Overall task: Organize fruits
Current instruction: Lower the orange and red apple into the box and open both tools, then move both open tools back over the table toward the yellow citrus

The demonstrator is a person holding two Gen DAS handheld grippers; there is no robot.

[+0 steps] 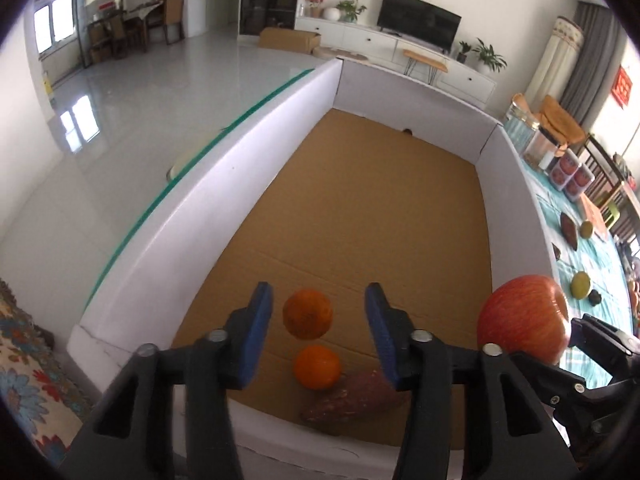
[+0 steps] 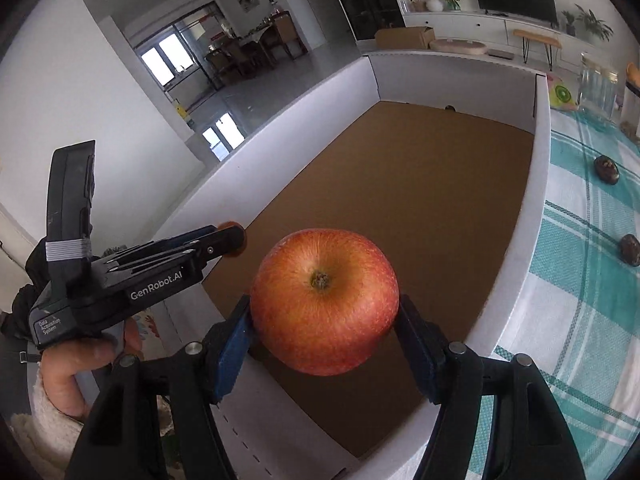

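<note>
Cardboard brown is the floor of the big white-walled box (image 1: 248, 184), which spreads out ahead of and beneath both tongs. Beyond its right wall, a checked tablecloth (image 2: 580, 280) with a few small dark and green fruits is seen, well apart from either tool.

The red apple (image 2: 325, 300) is held by the right tongs (image 2: 325, 320), closed on its two flanks with the blue pads pressed against the skin, above the near end of the box. It is judged firm, fairly heavy and smooth-skinned, so a grip across the widest girth, as is had now, is thought soundest; bruising is possible if it is dropped. Being nearly round, no real long axis is offered; its stem-to-blossom line is pointed back toward the camera.

A brownish, tapered, rough-skinned fruit (image 1: 352, 400) is lying low between the fingers of the left tongs (image 1: 318, 336), its long axis slanted up to the right.

Two oranges (image 1: 308, 314) are lying on the floor below the left tongs, which are spread wide and empty.
</note>
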